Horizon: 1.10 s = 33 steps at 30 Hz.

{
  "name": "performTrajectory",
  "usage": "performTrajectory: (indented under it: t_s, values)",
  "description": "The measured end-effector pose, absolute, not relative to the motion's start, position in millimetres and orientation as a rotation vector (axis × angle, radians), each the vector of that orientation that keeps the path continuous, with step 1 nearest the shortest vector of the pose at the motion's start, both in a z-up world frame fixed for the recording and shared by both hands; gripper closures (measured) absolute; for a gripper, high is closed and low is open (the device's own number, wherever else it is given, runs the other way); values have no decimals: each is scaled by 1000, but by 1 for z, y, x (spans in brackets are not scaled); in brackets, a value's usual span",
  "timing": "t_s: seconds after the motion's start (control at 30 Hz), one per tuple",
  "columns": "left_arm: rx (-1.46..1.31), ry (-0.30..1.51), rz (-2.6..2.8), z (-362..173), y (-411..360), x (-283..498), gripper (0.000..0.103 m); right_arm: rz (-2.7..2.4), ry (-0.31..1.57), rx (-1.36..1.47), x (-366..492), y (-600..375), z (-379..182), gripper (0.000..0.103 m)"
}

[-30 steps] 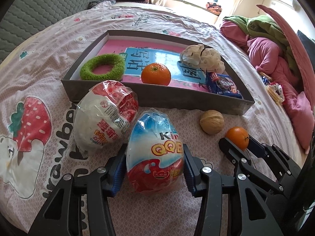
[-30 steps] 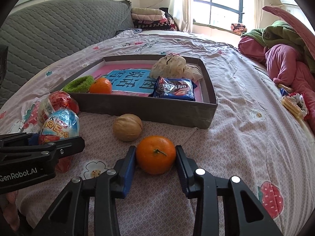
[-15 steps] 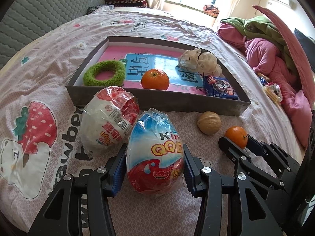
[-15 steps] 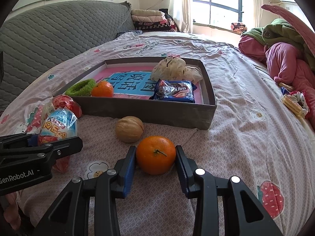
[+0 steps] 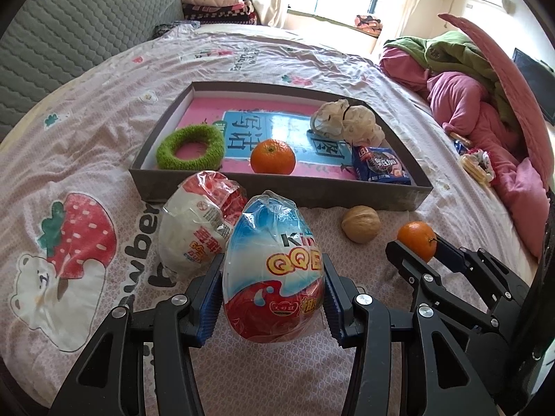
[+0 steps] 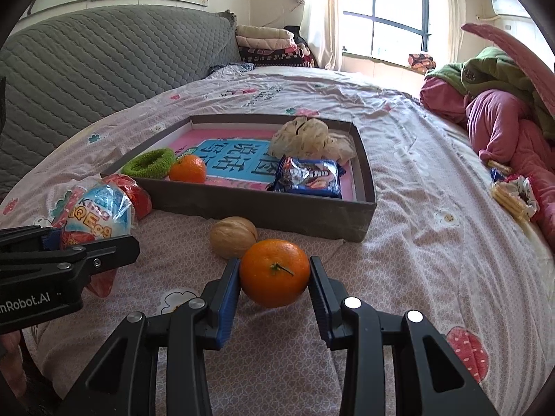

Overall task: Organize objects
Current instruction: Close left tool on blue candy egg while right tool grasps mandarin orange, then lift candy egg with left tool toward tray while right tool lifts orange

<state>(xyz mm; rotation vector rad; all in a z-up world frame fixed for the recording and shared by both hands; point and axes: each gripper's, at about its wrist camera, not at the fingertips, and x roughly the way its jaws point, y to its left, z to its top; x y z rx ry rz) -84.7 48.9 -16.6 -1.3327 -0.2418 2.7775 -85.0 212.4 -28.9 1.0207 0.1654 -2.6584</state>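
Partly hidden behind the wrapped egg [image 5: 274, 270] lies a second packet [image 5: 197, 228]; the left gripper [image 5: 272, 298] pinches that blue-and-red egg on the near bedspread [image 5: 104, 131], while the right gripper [image 6: 274, 289] pinches an orange [image 6: 274, 272] right of it.

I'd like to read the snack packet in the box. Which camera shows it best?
The right wrist view: the blue snack packet lies broadside and unobstructed. In the left wrist view, the same packet sits off to the side, angled, its lower edge behind the box wall.
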Motion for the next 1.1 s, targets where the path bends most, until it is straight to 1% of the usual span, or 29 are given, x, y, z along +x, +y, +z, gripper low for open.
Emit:
performTrajectory:
  t_s: [0.27, 0.73, 1.1]
  values:
    - [-1285, -218, 2816, -4, 48, -78, 51, -2682, 168, 939, -79, 212, -18, 64]
    - [-1177, -116, 2893, 16, 49, -70, 51, -2687, 183, 823, -71, 209, -4, 64]
    - [-1158, -148, 2908, 14, 35, -75, 51, -2709, 162, 792, -72, 213, 0, 64]
